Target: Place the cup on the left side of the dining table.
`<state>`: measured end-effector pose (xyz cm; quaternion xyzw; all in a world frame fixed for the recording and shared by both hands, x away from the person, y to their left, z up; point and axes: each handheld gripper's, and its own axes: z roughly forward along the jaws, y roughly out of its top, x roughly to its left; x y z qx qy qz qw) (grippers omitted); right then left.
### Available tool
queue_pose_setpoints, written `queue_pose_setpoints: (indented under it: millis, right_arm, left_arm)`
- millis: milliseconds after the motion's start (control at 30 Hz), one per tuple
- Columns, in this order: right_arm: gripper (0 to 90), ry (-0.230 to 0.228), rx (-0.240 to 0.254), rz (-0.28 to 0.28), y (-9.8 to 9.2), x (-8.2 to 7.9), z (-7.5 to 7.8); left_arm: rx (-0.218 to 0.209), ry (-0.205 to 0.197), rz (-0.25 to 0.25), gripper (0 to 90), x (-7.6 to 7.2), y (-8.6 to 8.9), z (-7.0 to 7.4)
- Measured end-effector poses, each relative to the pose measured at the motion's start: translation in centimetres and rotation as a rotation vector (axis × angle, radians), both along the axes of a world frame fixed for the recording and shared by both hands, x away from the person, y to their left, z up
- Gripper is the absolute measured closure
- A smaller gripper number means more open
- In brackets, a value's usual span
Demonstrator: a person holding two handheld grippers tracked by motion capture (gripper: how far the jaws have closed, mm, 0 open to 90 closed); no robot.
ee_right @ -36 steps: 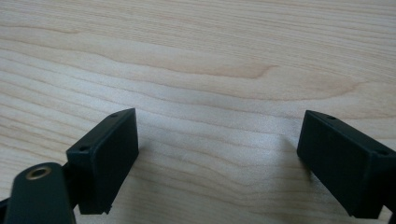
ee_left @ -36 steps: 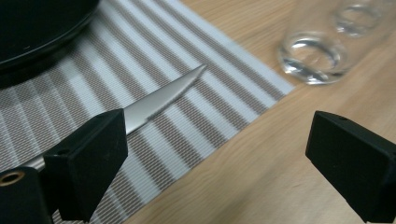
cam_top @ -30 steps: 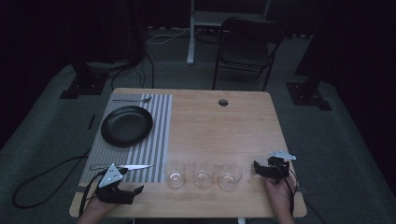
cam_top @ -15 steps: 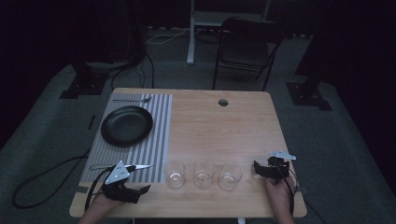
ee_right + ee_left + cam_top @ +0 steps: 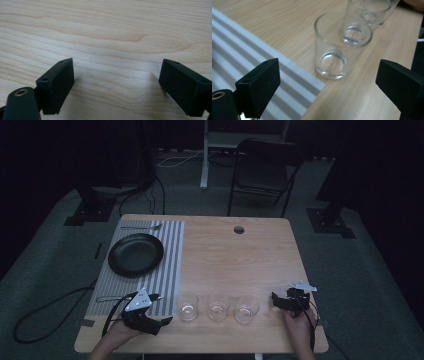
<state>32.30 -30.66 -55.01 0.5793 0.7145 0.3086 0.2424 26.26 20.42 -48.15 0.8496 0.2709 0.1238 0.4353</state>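
Three clear, empty glasses stand in a row near the table's front edge: the left glass point(image 5: 187, 306), the middle glass point(image 5: 218, 306) and the right glass point(image 5: 246, 308). My left gripper point(image 5: 163, 309) is open over the striped placemat's near right corner, with its jaws pointing right at the left glass. In the left gripper view, the left gripper point(image 5: 328, 71) has the left glass point(image 5: 332, 42) just ahead of its wide jaws, untouched, with the other glasses lined up behind. My right gripper point(image 5: 276, 300) rests right of the row, and in its own view the right gripper point(image 5: 116, 72) is open over bare wood.
A black plate point(image 5: 135, 254) sits on the striped placemat point(image 5: 170, 270) at the left, with a fork point(image 5: 141, 226) beyond it. A utensil point(image 5: 107, 297) lies along the mat's near edge, partly under my left gripper. The wooden table point(image 5: 235, 260) has a cable hole point(image 5: 239, 229) at the back.
My left gripper has moved to the right along the front edge, closer to the left glass, and risen a little. The right gripper and the glasses have stayed put.
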Motion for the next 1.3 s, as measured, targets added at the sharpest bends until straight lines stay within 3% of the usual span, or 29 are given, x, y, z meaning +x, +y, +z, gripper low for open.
queue_pose_setpoints:
  millis: [167, 400, 1300]
  right_arm:
    - [12.5, 0.0, 0.0, 0.0, 0.0, 0.0, 0.0]
    - [12.5, 0.0, 0.0, 0.0, 0.0, 0.0, 0.0]
    - [12.5, -0.001, -0.001, 0.001, 0.0, 0.0, 0.0]
  left_arm:
    - [0.011, -0.001, -0.026, 6.2, 0.4, -1.2, 0.3]
    - [-0.012, -0.006, -0.072, 6.2, 0.9, -3.0, 0.8]
    - [0.067, 0.002, -0.159, 6.2, 3.1, -7.6, 2.4]
